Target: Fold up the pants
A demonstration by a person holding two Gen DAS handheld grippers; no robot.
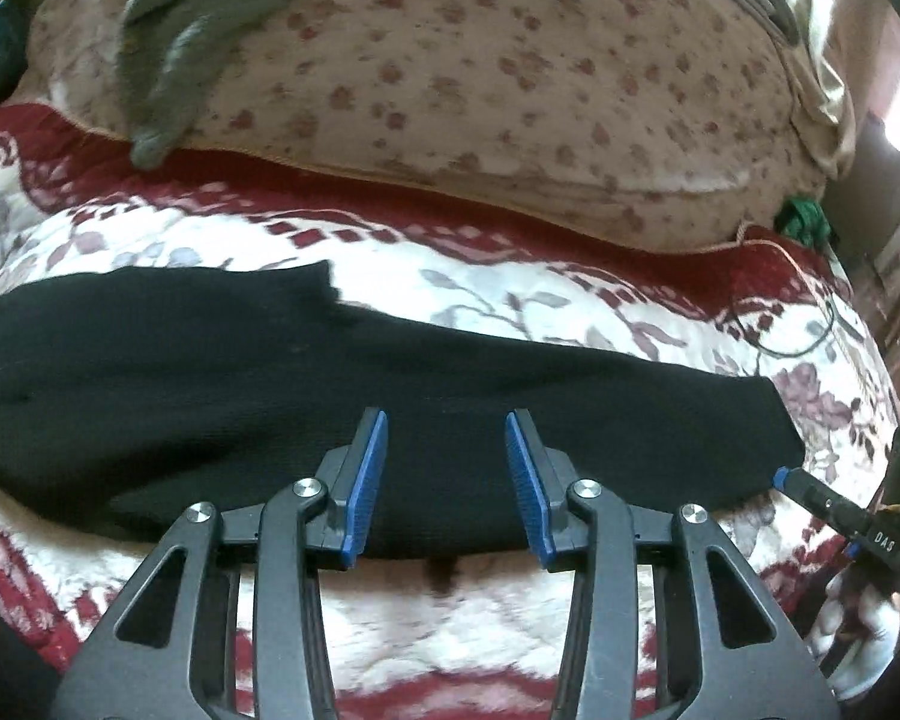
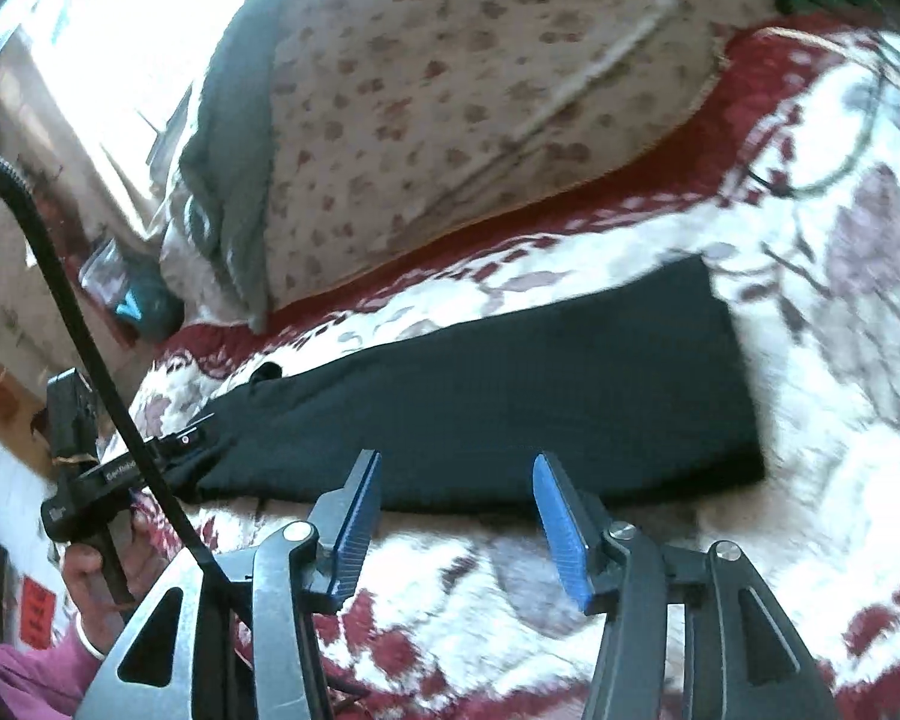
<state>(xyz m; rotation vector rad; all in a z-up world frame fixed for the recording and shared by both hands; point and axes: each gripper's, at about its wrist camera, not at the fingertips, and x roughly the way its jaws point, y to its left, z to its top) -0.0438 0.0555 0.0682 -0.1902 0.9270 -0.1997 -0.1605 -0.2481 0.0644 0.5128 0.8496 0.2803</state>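
Observation:
Black pants [image 1: 222, 372] lie folded lengthwise in a long strip on a red-and-white floral blanket [image 1: 462, 618]. They also show in the right wrist view [image 2: 510, 396]. My left gripper [image 1: 446, 420] is open and empty, its blue pads hovering over the near edge of the pants. My right gripper [image 2: 457, 462] is open and empty, just at the near edge of the strip. The right gripper's tip also shows at the pants' right end in the left wrist view [image 1: 786, 477]. The left gripper shows at the pants' left end in the right wrist view [image 2: 174, 444].
A big floral pillow [image 1: 480, 78] lies behind the pants, with a grey-green knitted garment [image 1: 174, 42] draped on it. A thin cable [image 1: 810, 336] lies on the blanket at the right. A green object [image 1: 801, 219] sits by the pillow's right end.

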